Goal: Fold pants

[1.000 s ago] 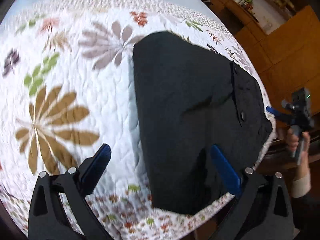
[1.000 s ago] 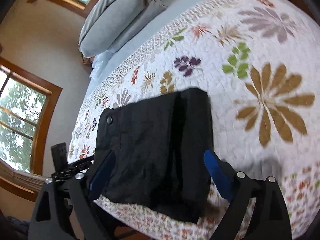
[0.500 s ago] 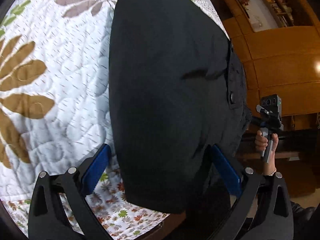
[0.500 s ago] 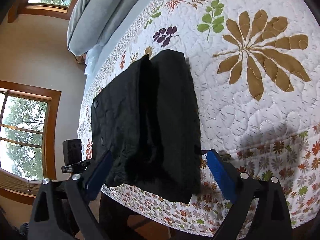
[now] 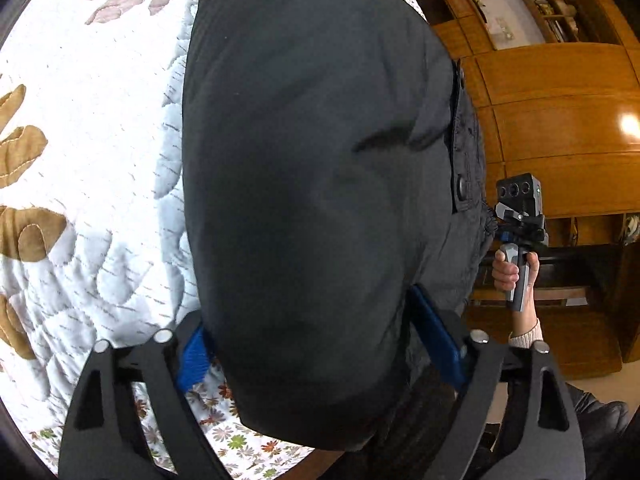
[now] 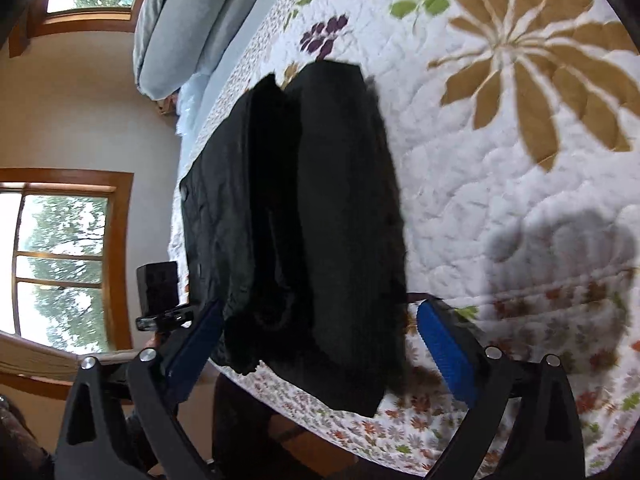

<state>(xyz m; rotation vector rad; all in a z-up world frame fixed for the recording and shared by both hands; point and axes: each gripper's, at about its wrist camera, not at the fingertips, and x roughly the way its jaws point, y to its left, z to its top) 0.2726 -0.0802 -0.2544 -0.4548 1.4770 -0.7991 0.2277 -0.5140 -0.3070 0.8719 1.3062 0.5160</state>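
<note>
Black folded pants [image 5: 312, 160] lie on a floral quilt [image 5: 80, 160], their near end hanging over the bed's edge. My left gripper [image 5: 308, 316] straddles that near end and its jaws are closing, with the cloth between the blue pads [image 5: 436, 340] and unbunched. In the right wrist view the pants [image 6: 320, 200] show a waistband side with buttons at the left. My right gripper [image 6: 320, 308] spans the pants' near end; its jaws are opening and its pads [image 6: 444, 348] stand clear of the cloth. A hand holds the right gripper [image 5: 516, 224] beside the waistband.
The quilt [image 6: 500, 160] stretches away beyond the pants. A grey pillow [image 6: 188, 20] lies at the head of the bed. A window [image 6: 60, 260] is on the wall to the left. Wooden cabinets [image 5: 560, 120] stand past the bed's edge.
Both grippers have dropped and tilted down toward the pants' near end, which now fills each view. The left jaws have narrowed around the cloth; the right jaws have widened slightly.
</note>
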